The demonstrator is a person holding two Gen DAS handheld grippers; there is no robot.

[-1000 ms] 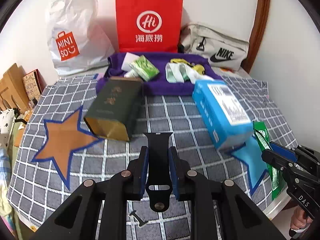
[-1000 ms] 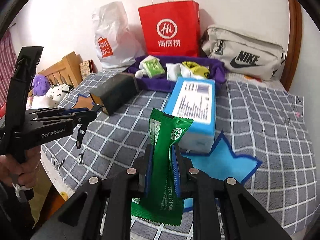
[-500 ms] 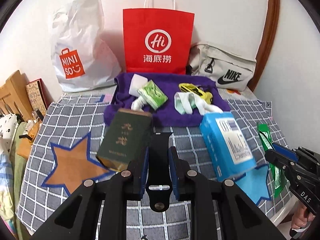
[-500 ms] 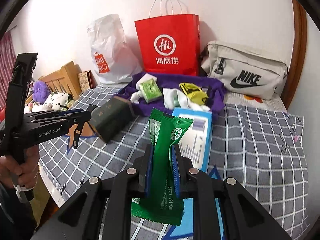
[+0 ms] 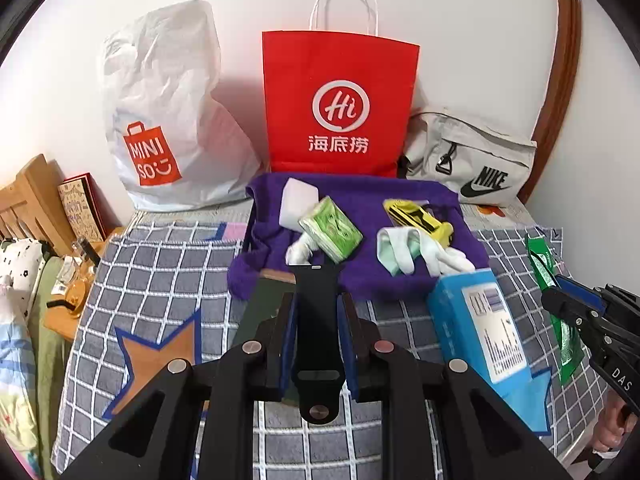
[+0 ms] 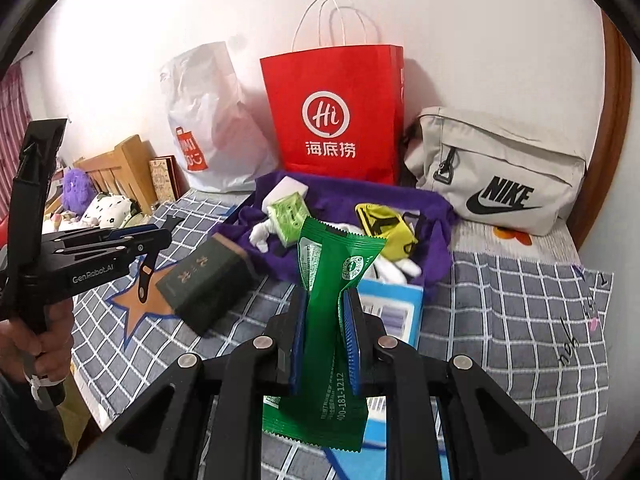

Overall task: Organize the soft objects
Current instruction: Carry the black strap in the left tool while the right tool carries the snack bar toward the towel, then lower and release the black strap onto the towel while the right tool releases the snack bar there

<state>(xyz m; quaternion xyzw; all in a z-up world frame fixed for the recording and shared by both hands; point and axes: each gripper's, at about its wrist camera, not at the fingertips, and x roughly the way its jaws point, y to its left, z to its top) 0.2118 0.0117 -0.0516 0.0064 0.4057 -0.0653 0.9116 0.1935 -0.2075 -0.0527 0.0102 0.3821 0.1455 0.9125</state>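
On checked blanket (image 5: 168, 280), left jaws pinching black strap (image 5: 318, 320), right jaws pinching green packet (image 6: 332, 320).

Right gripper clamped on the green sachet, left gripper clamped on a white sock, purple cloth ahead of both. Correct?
One error: the left gripper is shut on a black watch strap, not a white sock; the left wrist view shows it. The white socks lie on the purple cloth. The rest stands: the right gripper is clamped on the green sachet, cloth ahead of both.
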